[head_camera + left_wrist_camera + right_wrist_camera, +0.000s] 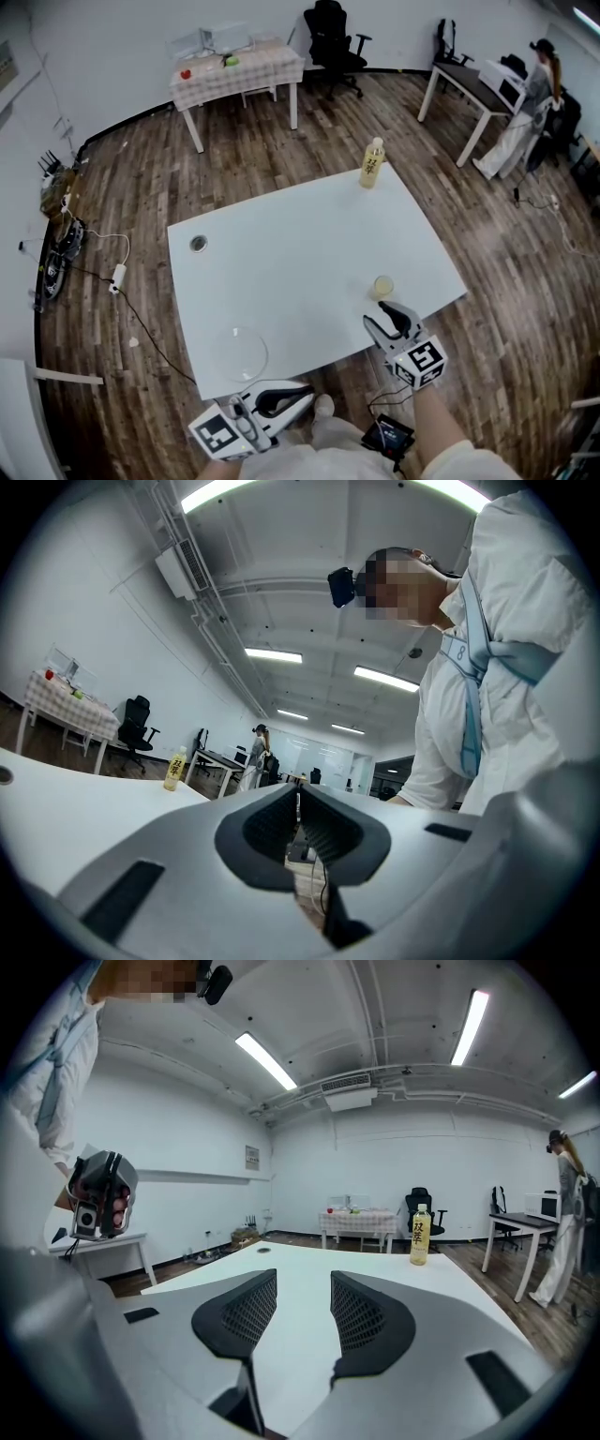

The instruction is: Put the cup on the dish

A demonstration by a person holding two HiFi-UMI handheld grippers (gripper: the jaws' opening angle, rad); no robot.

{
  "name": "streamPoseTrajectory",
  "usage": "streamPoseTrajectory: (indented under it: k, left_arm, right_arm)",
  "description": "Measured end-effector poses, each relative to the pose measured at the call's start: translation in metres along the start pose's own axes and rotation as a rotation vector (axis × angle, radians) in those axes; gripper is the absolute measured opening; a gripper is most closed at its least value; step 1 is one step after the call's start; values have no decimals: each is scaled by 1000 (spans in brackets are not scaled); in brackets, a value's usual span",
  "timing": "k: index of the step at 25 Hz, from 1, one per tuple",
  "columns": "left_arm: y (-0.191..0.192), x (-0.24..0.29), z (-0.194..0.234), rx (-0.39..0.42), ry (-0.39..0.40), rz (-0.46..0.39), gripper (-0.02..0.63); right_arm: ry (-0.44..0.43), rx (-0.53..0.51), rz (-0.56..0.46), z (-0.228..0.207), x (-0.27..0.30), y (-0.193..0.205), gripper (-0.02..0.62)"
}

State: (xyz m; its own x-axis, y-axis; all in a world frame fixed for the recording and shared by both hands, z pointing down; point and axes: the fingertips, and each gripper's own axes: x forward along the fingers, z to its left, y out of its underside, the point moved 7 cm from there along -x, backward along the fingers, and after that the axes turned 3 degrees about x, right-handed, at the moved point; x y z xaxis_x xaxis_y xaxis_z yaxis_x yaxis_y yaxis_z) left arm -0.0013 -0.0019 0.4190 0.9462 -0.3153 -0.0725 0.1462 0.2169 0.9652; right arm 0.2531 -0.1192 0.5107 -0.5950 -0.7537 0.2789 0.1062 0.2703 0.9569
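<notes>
A small pale yellow cup (382,286) stands upright near the right front edge of the white table (300,262). The clear glass dish (242,353) lies at the table's front left corner, well apart from the cup. My right gripper (383,315) hovers just short of the cup at the table's edge, and it is open (303,1283) with nothing between its pads. The cup does not show in the right gripper view. My left gripper (302,397) hangs below the table's front edge, close to the dish. Its jaws are shut (298,794) and empty.
A yellow drink bottle (372,162) stands at the table's far right corner; a round grommet hole (199,244) lies at its left. Beyond are a checkered table (234,70), an office chair (333,37), a desk (469,84), a standing person (534,94) and floor cables (66,244).
</notes>
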Motion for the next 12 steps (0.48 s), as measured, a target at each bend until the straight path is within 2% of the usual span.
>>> streamPoseTrajectory:
  k: [12]
  left_arm:
    - [16,65,26,1,66,19,3]
  right_arm:
    - [49,11,-2,-29,-3,8,187]
